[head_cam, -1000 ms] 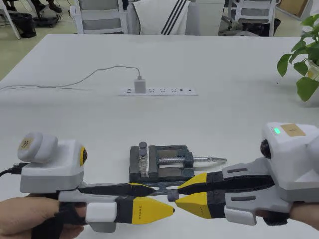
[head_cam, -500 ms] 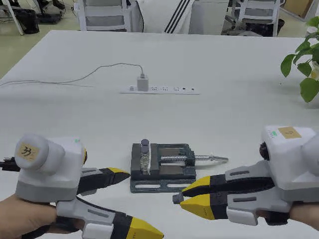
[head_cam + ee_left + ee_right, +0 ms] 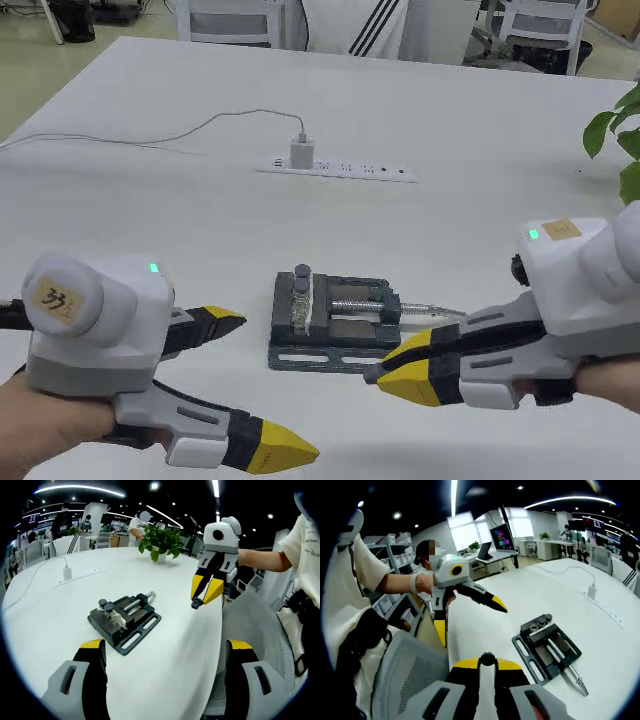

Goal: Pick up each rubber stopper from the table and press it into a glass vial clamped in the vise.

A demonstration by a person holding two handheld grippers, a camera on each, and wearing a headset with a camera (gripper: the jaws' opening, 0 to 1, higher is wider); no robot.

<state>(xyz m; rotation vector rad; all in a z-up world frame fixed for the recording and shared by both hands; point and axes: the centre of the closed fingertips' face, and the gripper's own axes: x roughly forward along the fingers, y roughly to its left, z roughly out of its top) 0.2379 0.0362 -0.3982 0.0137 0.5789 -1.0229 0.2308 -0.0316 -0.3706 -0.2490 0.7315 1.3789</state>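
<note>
L hand-held gripper [image 3: 278,388] has opened wide at 8 o'clock; R hand-held gripper [image 3: 378,375] pinches rubber stopper [image 3: 487,658], prob. light, squashy; grip sides.

stopper [image 3: 487,658]: dark, pinched at right tool [image 3: 383,373] tips | vials [image 3: 300,303]: two, dark-capped, upright in vise [image 3: 345,335]

Plant [image 3: 600,130] cut off at right edge; vial [image 3: 300,314] detail indistinct.
</note>
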